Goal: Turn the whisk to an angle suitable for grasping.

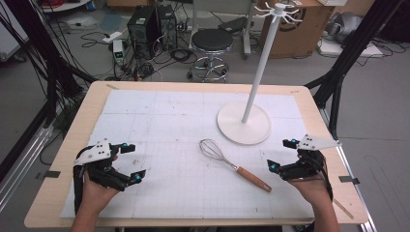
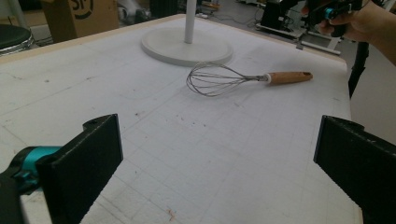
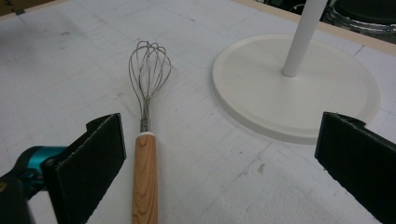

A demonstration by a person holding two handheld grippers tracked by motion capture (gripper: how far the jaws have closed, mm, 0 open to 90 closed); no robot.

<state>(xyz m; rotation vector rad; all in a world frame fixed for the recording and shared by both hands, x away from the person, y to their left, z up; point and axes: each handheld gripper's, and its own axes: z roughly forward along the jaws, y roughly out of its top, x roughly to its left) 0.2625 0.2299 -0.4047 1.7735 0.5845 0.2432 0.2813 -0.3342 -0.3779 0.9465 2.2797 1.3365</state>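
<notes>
**Both grippers wide apart, whisk lying free on the mat**

Nearest the person, at the bottom of the high view, two hands hold the tools above the white gridded mat (image 1: 159, 183) that covers the pale wooden table (image 1: 58, 174). The left gripper (image 1: 129, 163) sits over the mat's near left part, its black jaws spread wide with nothing between them; in the left gripper view the same gripper (image 2: 217, 154) frames only bare mat between its two dark pads. The right gripper (image 1: 283, 154) hovers at the near right edge of the mat, its jaws likewise standing well apart and holding nothing.

Between the two, closer to the right hand, lies the wire whisk with a light wooden handle (image 1: 234, 166). It rests flat on the mat, slanted, with the handle end toward the near right and the wire loops toward the middle of the table. In the right gripper view the whisk (image 3: 145, 154) runs up the frame just beside the left-hand jaw, its handle nearest the camera and its wires farther off; no jaw touches it. In the left gripper view the whisk (image 2: 233, 80) lies well ahead.

Just beyond the whisk stands the white stand with a round flat base and a tall thin pole (image 1: 243, 123), near the wire end but apart from it. The pole carries white hooks at its top.

Farther off, on the floor past the table, are a black round stool (image 1: 212, 41) and a brown cardboard box (image 1: 295, 31).
</notes>
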